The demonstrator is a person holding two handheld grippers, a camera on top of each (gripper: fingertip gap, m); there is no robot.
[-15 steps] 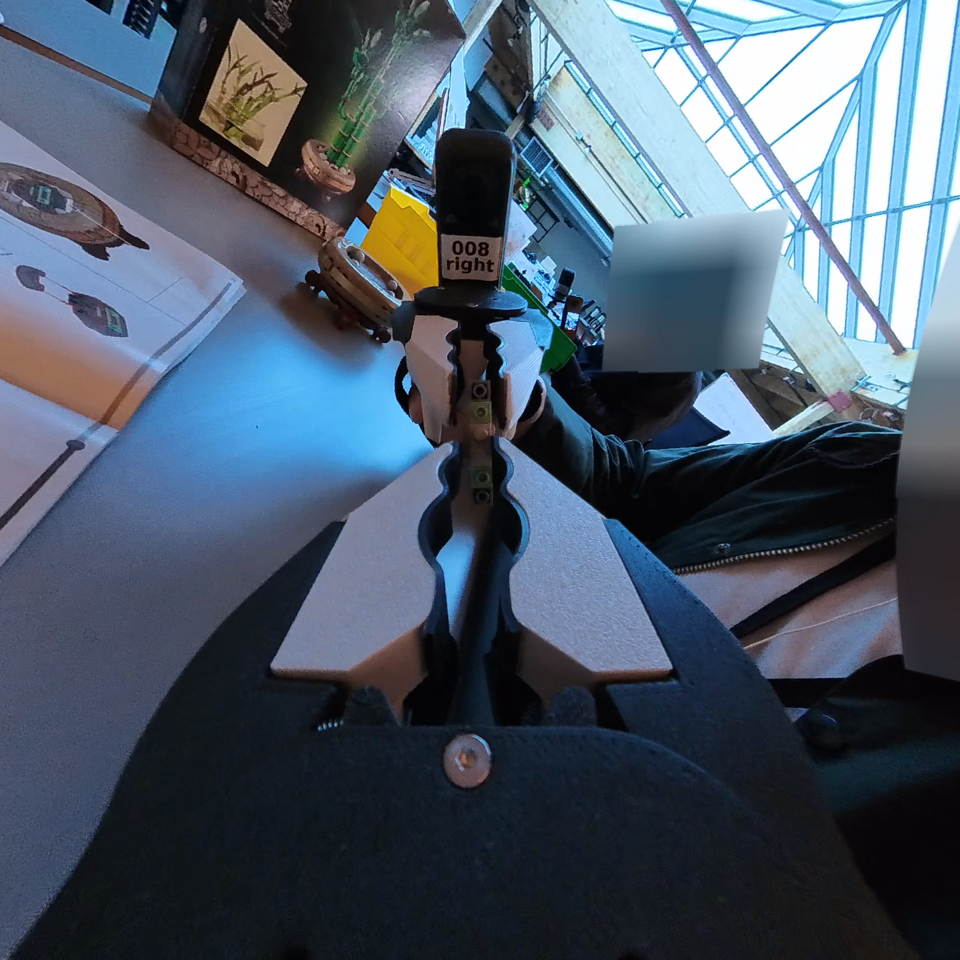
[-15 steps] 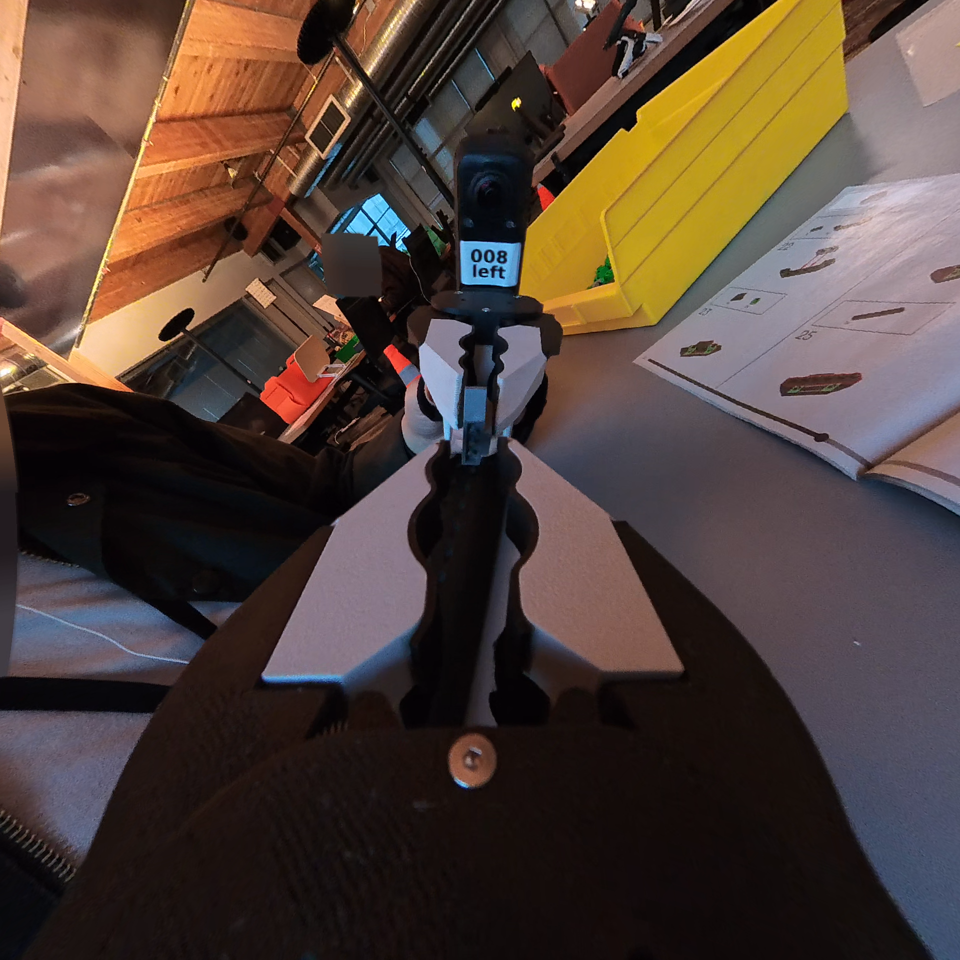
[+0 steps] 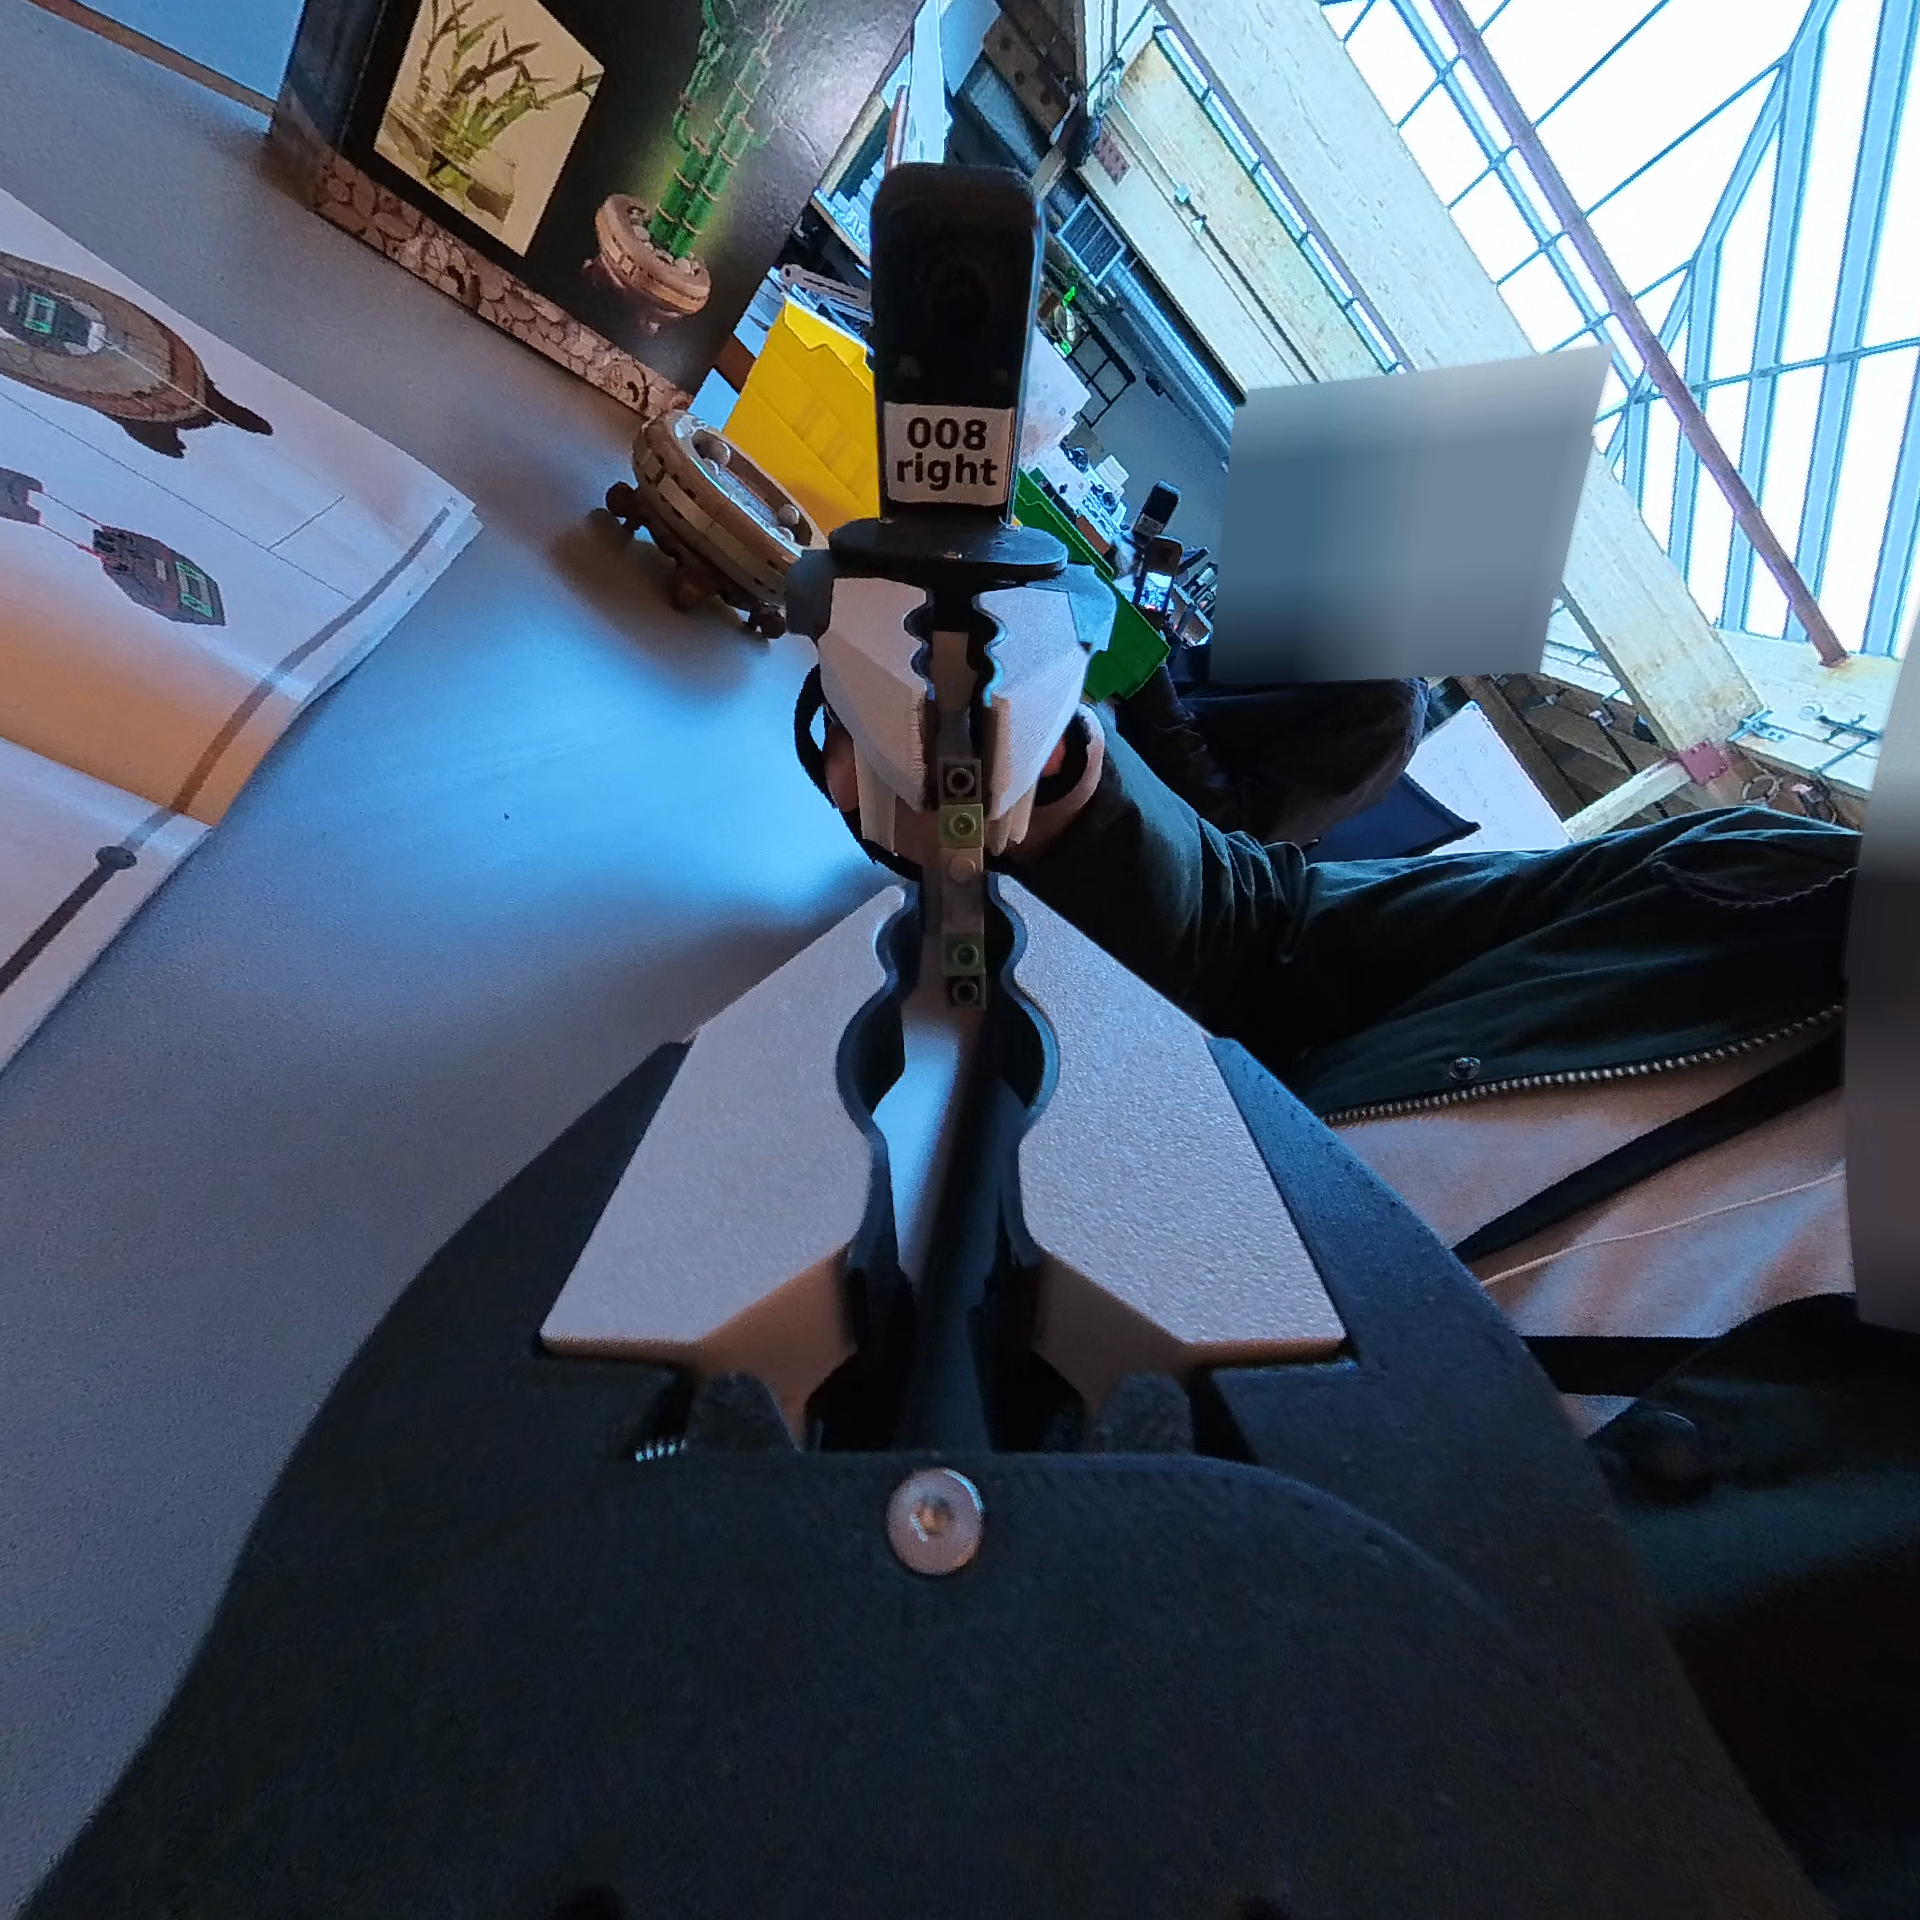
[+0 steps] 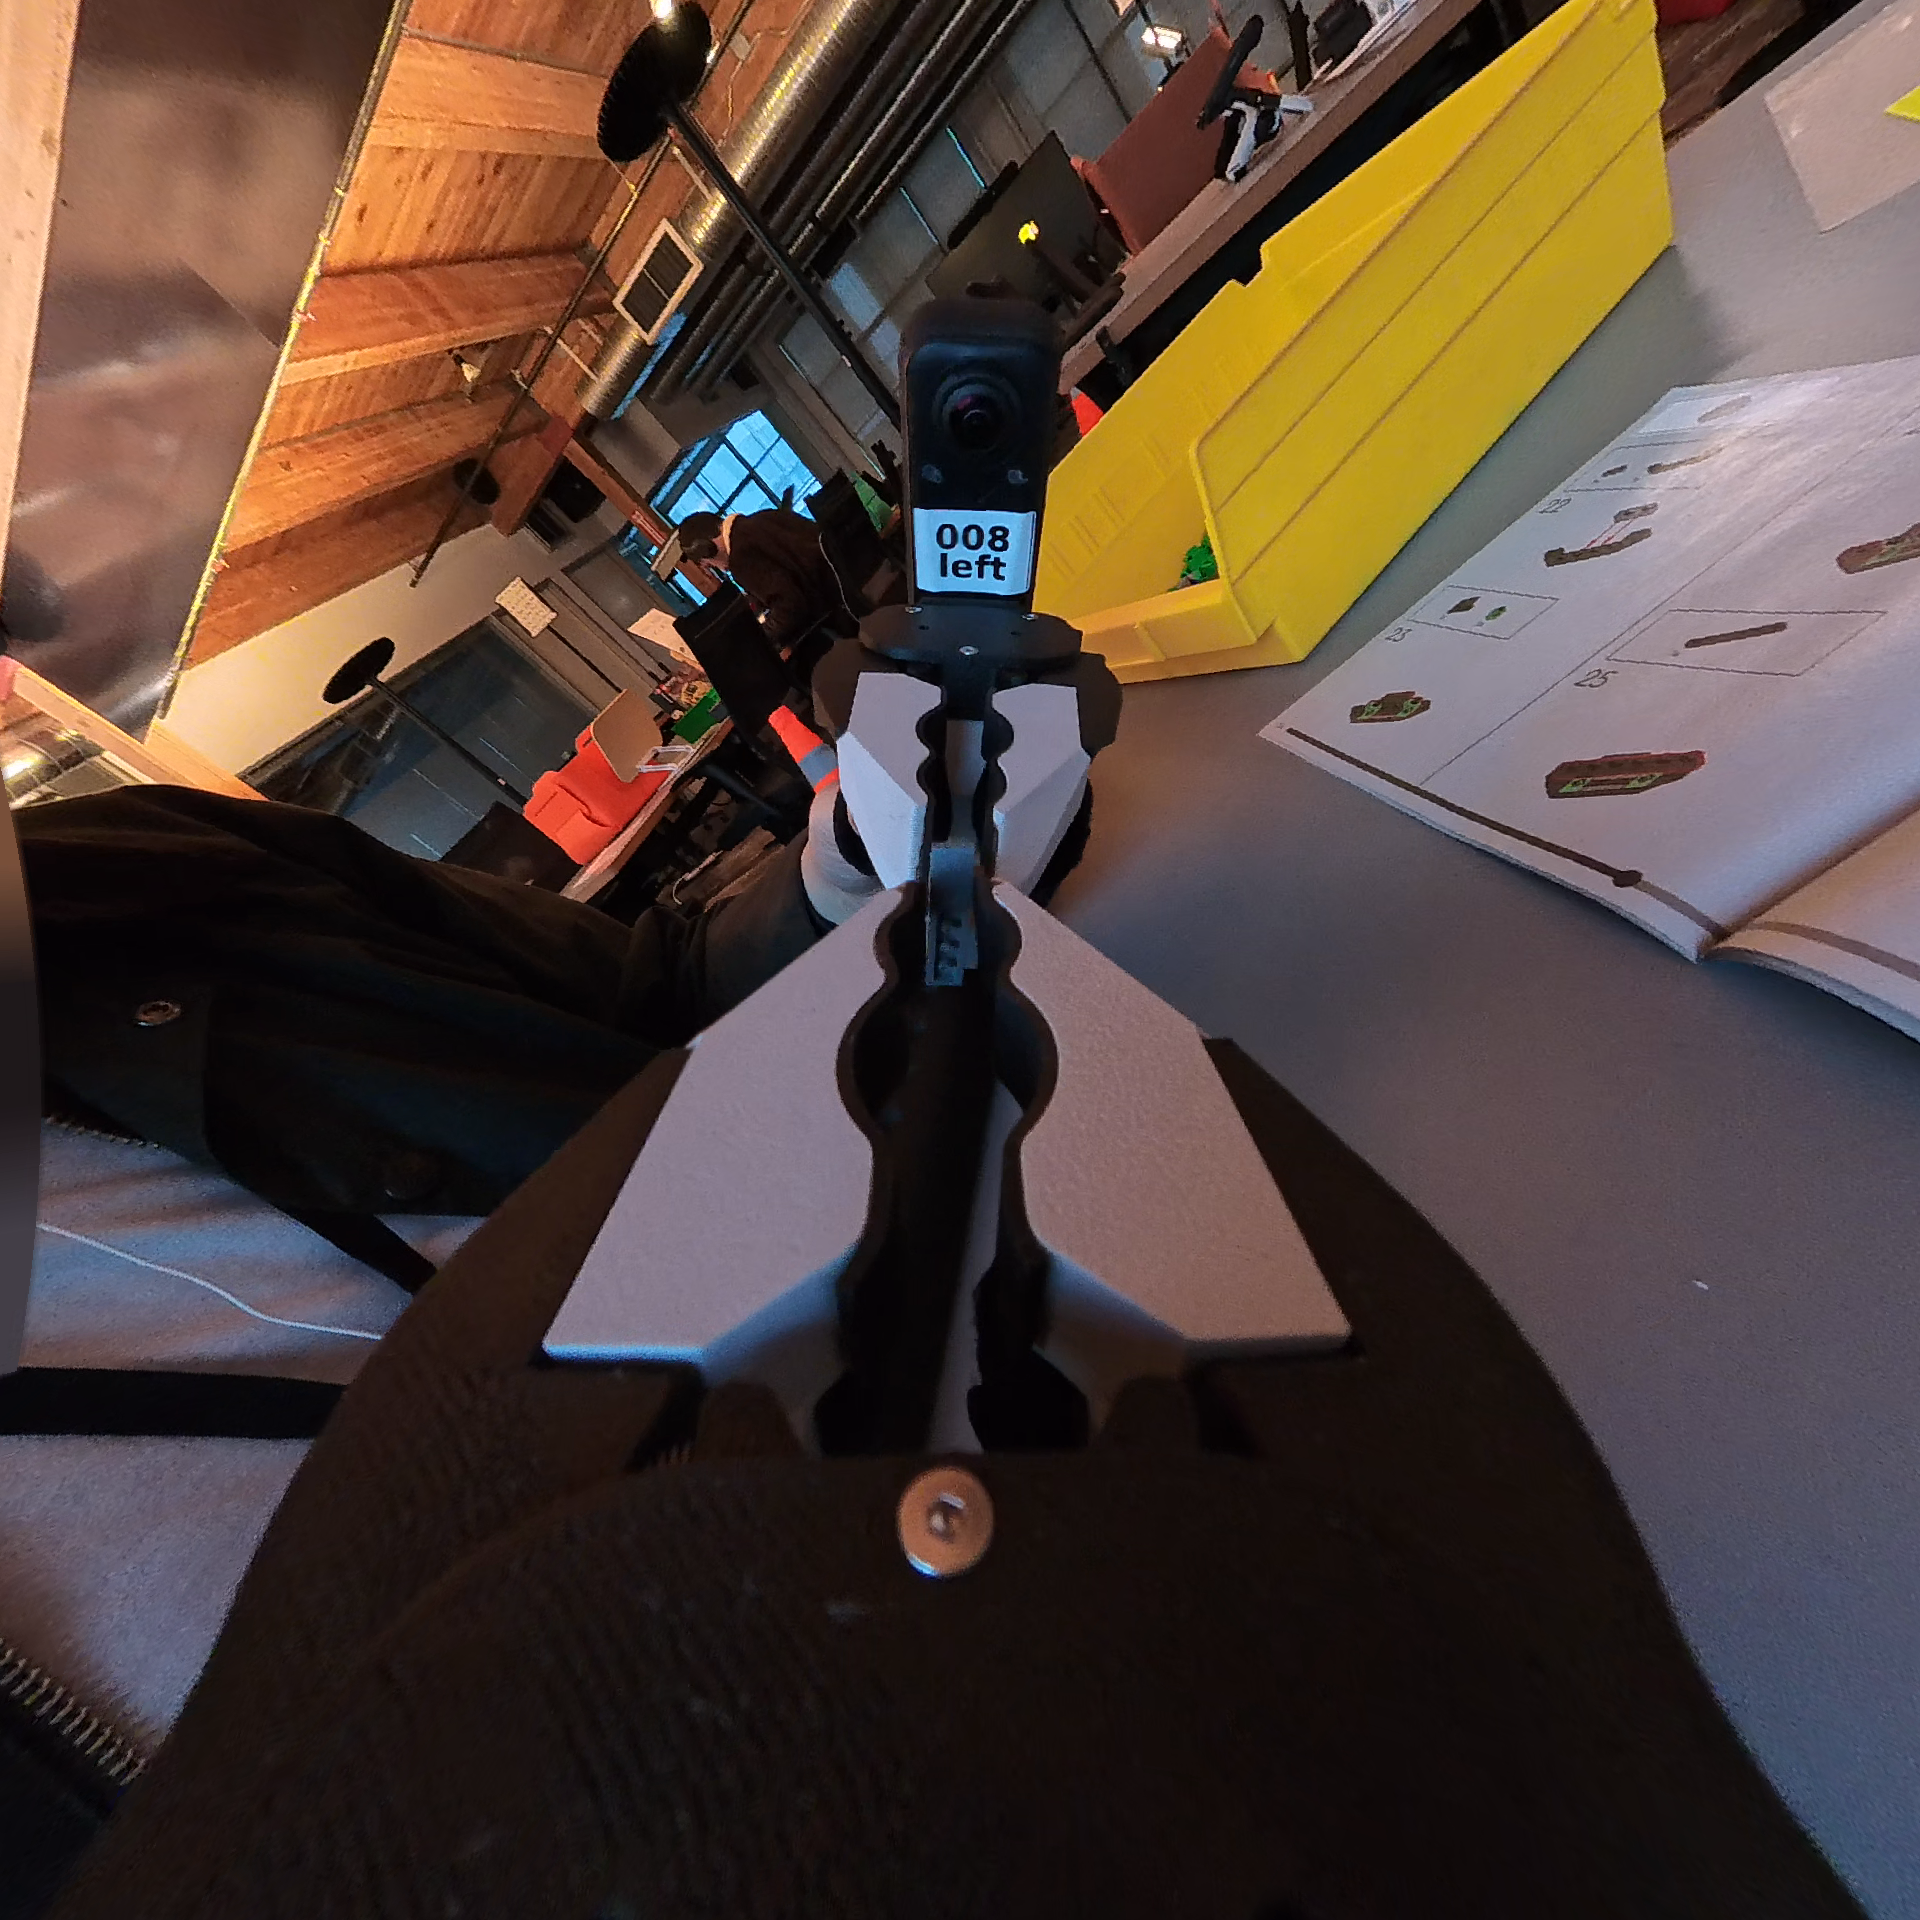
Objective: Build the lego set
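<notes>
The lego set lies around us, biggest first: the grey tabletop [image 3: 312,1039], then the dark picture box with bamboo on it [image 3: 582,156], the yellow plastic bin [image 4: 1403,416], the open white instruction booklet [image 4: 1662,727]. Smaller now, we spot the round tan pot base on little brown feet [image 3: 707,520], standing alone near the box. And the tiniest: a slim grey strip with green and black studs [image 3: 962,883], held in the air between us, tip to tip. Our left gripper [image 3: 961,935] is clamped on one end, our right gripper [image 4: 951,935] pinching the other.
</notes>
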